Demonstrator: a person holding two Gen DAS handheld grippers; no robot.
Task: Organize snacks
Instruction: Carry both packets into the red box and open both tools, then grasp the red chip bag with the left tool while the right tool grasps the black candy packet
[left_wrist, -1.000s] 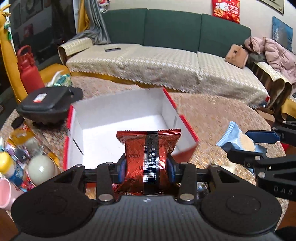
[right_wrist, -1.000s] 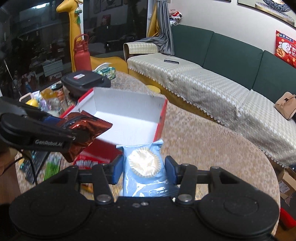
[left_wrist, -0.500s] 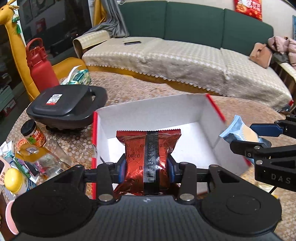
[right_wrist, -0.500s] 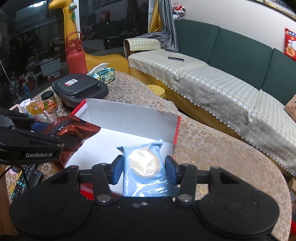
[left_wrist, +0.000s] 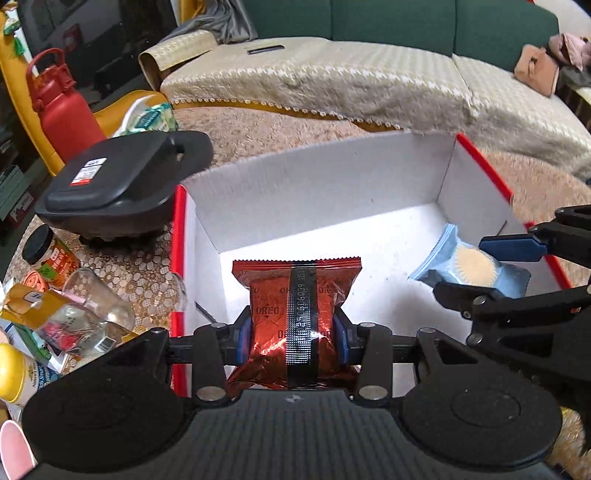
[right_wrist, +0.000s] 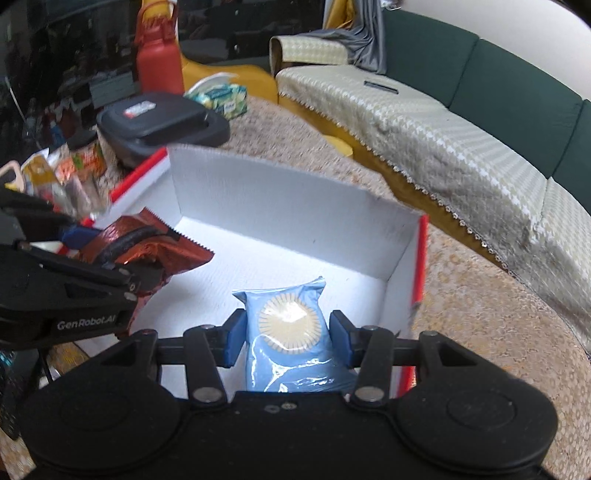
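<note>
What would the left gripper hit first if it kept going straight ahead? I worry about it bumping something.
Probably the white inside of the box: the left gripper, shut on the red Oreo packet, points at its floor and far wall. Depth is unclear.

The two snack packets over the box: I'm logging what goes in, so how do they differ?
The red packet is shiny crinkled foil with a dark centre strip and Oreo lettering; the blue packet is pale blue with a round cream sunburst. The red packet sits in the left gripper, the blue packet in the right gripper. Both are small sealed pouches, clamped by their sides above the white box.
</note>
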